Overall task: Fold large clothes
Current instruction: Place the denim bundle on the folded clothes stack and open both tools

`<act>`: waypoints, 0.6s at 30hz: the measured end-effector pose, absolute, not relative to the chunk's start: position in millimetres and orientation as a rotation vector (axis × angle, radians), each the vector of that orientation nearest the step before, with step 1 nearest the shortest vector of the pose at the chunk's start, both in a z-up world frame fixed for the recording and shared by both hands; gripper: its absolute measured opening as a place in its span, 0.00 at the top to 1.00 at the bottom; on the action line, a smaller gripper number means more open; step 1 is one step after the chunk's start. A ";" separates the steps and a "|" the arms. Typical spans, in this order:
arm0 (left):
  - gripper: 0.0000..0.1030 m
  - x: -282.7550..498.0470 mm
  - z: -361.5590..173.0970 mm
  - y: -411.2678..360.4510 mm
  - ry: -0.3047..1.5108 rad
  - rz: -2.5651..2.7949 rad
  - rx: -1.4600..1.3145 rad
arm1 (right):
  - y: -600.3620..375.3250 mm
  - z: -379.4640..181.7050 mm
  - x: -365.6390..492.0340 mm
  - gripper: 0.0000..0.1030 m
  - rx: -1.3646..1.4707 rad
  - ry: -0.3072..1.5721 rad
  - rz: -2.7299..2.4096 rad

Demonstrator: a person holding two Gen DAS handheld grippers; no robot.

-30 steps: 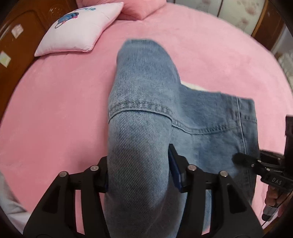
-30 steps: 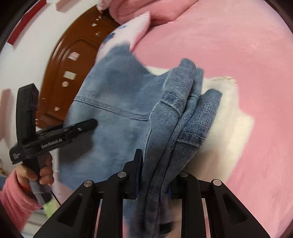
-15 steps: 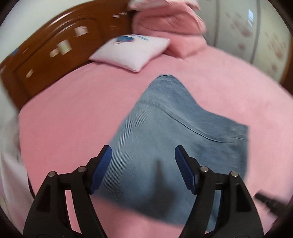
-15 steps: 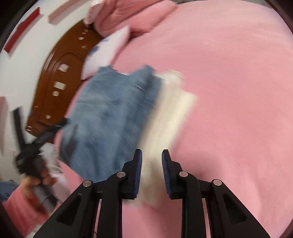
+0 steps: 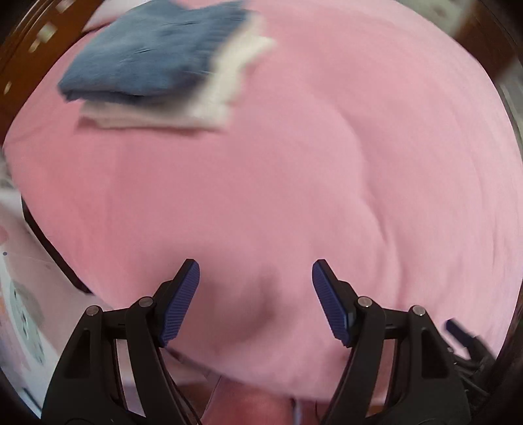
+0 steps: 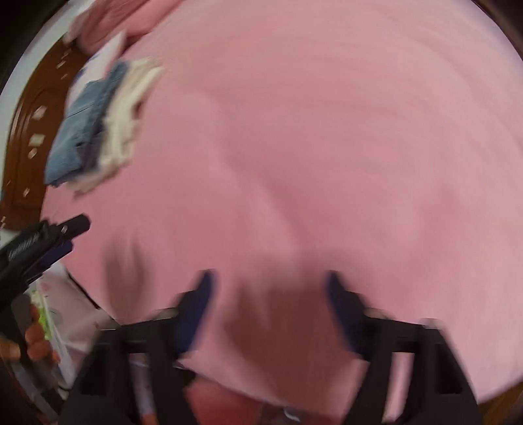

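The folded blue jeans (image 5: pixel 153 55) lie on top of a folded white garment (image 5: pixel 225 88) at the far left of the pink bed (image 5: pixel 294 183). They also show, blurred, in the right wrist view (image 6: pixel 81 127). My left gripper (image 5: pixel 255 294) is open and empty, low over the bed's near edge, far from the stack. My right gripper (image 6: pixel 268 300) is open and empty, blurred by motion, also over the near edge. The left gripper (image 6: pixel 42 242) shows at the left of the right wrist view.
A brown wooden headboard (image 6: pixel 23 140) stands behind the stack. A white pillow (image 6: pixel 104 55) and pink pillows (image 6: pixel 108 19) lie beside it. A pale floor or mat (image 5: pixel 19 294) shows below the bed's left edge.
Both grippers let go of the jeans, which now lie folded on the white garment. Both have pulled back toward the bed's near edge, and the right gripper has opened wider.
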State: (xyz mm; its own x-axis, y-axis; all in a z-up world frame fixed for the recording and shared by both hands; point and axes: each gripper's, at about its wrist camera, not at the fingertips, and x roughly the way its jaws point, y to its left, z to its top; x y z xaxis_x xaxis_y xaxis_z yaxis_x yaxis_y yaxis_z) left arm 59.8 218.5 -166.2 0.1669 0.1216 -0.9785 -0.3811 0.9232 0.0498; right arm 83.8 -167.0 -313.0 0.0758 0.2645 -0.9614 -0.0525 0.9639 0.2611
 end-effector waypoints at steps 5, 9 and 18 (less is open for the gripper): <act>0.33 22.5 -141.2 109.4 1.316 0.226 -0.230 | -271.4 -296.3 16.4 0.04 0.169 1.451 0.166; 0.33 8.7 -114.4 32.6 1.278 0.142 -0.227 | -341.9 -252.5 -20.4 0.02 0.137 1.389 0.114; 0.33 11.9 -30.3 -64.3 1.163 -0.019 -0.142 | -406.1 -175.2 -48.6 0.01 0.201 1.291 0.046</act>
